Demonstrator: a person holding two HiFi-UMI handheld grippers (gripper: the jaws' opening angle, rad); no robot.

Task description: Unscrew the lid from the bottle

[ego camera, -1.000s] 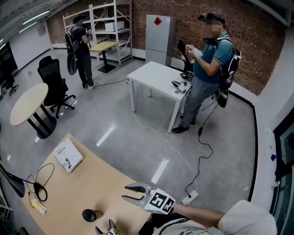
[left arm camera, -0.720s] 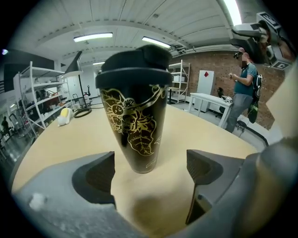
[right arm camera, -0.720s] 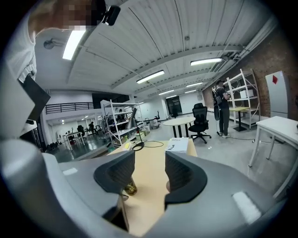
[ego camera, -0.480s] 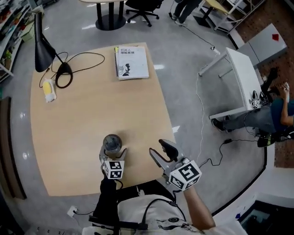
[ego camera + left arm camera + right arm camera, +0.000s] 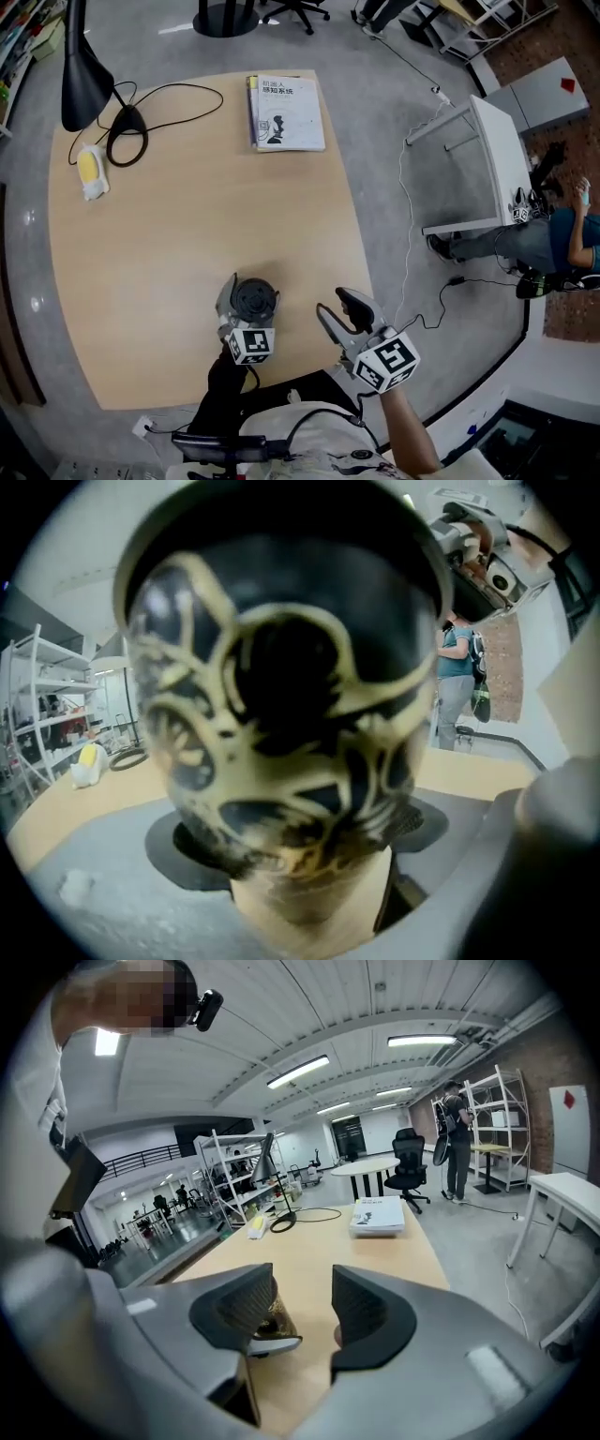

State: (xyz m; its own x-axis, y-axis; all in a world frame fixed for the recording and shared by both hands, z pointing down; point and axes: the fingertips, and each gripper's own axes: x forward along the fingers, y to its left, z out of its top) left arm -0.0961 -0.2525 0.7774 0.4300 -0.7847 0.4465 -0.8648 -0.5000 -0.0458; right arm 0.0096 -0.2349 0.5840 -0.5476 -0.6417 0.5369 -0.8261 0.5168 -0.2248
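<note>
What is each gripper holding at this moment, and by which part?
The left gripper has its jaws shut on the bottle, low on its body. The right gripper holds nothing: its jaws have just been opening and stand empty.

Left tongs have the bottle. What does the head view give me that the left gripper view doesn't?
Head view only: the top of the black lid, and the right tongs beside it, clear of it; their jaws have just been opening, with nothing between them. Left gripper view only: the bottle close up, its patterned wall clamped between the pads of the left tongs. Both: the bottle, the wooden table and the yellow object on it.
</note>
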